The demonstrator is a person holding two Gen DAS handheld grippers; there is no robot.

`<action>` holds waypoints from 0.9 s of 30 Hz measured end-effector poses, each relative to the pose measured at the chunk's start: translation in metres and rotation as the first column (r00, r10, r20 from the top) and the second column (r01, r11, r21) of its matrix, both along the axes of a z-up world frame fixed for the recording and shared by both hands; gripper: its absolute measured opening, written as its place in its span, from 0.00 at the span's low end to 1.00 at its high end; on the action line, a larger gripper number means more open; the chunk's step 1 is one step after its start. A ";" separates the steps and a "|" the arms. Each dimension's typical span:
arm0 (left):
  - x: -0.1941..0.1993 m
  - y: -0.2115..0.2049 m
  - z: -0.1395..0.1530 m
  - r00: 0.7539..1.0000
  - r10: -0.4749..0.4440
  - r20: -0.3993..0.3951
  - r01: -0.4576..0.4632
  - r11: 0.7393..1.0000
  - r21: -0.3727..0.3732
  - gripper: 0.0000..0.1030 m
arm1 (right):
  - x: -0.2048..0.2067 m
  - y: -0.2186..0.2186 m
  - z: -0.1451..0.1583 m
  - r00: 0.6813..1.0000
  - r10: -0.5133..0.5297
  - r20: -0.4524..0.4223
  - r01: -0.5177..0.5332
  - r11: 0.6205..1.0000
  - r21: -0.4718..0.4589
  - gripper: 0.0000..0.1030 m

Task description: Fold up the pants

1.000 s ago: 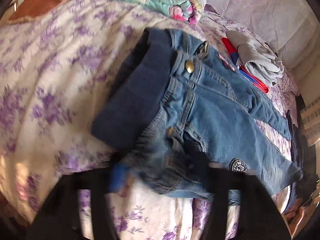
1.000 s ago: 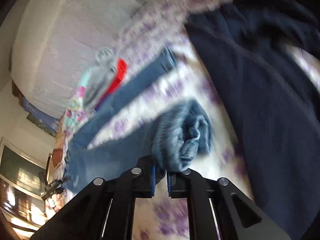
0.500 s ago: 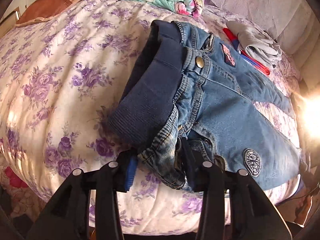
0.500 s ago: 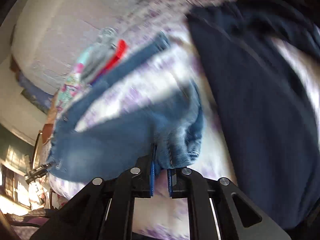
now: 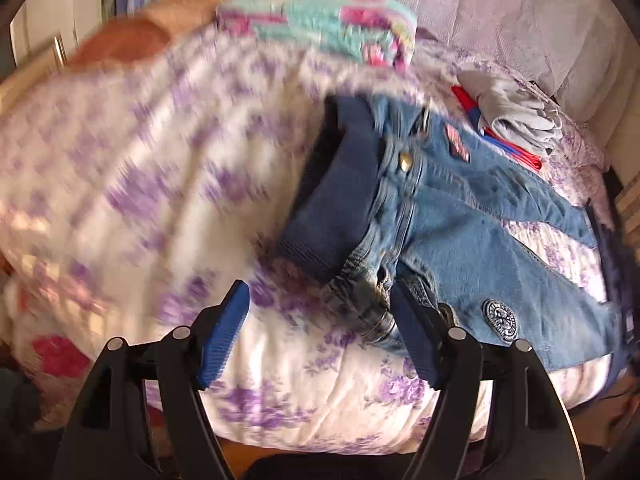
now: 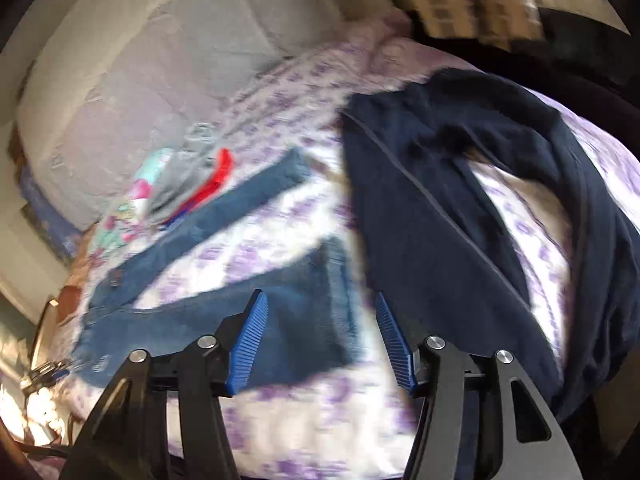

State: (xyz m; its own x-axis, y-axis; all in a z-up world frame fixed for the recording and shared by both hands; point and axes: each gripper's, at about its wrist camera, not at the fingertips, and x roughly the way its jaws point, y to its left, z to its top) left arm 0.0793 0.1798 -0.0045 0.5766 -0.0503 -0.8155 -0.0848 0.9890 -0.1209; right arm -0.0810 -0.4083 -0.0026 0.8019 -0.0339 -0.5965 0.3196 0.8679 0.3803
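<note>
**Tech A:** Bed (image 5: 120, 184) with a floral cover serves as the work surface. Where are the jeans (image 5: 460, 216)?

**Tech B:** Flat on the bed, legs splayed. Long axis: waistband before the left gripper (image 5: 320, 340), leg hems toward the right gripper (image 6: 320, 340).

**Tech A:** Jaws?

**Tech B:** Both sets are opening and stand about half open, holding nothing. Left: the waistband corner lies between the pads, not pinched. Right: the near hem lies just beyond the pads, free.

**Tech A:** Surroundings?

**Tech B:** A dark garment (image 6: 460, 184) lies just beside the hems; folded laundry (image 5: 516, 120) lies past the far leg. Each gripper is nearer its own end for the next fold.
</note>
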 end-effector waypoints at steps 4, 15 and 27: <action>-0.016 -0.015 0.053 0.982 -0.031 0.185 0.018 0.997 0.072 0.80 | 0.037 0.044 0.010 0.987 0.157 -0.026 -0.158 0.986 -0.052 0.66; 0.044 -0.066 -0.046 0.990 -0.135 -0.025 0.138 0.977 0.161 0.82 | 0.101 0.057 -0.025 0.966 0.118 -0.232 -0.141 0.987 -0.084 0.67; 0.194 0.005 0.004 0.993 -0.115 -0.029 0.111 0.988 -0.104 0.83 | 0.326 0.217 0.068 0.738 0.622 -0.261 -0.674 0.659 -0.333 0.97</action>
